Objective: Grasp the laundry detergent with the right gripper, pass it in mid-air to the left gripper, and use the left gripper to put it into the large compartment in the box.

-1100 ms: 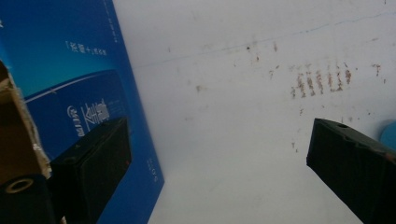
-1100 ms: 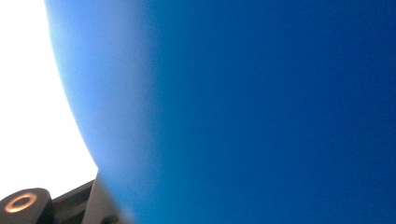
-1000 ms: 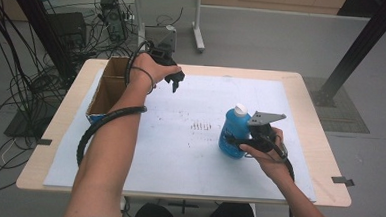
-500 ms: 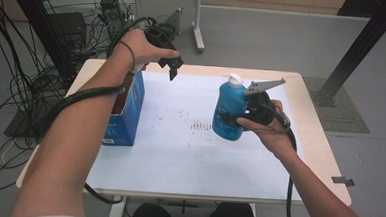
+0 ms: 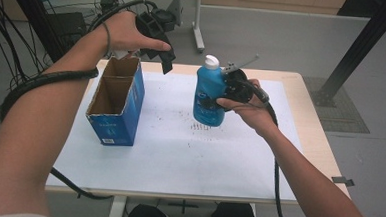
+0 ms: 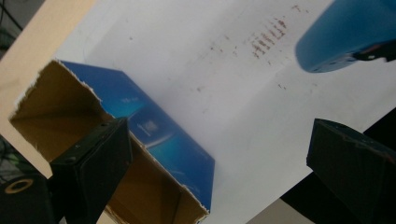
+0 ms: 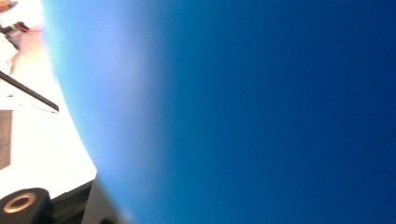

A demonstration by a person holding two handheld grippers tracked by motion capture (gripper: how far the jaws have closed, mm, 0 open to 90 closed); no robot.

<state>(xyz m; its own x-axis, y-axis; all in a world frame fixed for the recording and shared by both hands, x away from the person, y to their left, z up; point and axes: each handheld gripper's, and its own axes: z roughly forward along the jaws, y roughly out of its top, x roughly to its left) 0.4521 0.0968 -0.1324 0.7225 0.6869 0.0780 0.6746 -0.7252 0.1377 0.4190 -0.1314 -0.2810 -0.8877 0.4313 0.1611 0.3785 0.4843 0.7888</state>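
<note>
Bottle in the air: a blue plastic bottle with a white cap (image 5: 209, 92) hangs at the centre of the high view, clear of the white-covered wooden table (image 5: 238, 156), clamped at mid-body by the right gripper (image 5: 220, 97). Smooth, curved plastic like this probably slips under a loose hold and dents under a hard one; if it is full, it will feel weighty. The waist looks the safest place to hold it. At upper left, the left gripper (image 5: 167, 57) hovers released, jaws spread, above an open-topped blue cardboard box (image 5: 116, 102) standing upright at the left of the frame.
</note>
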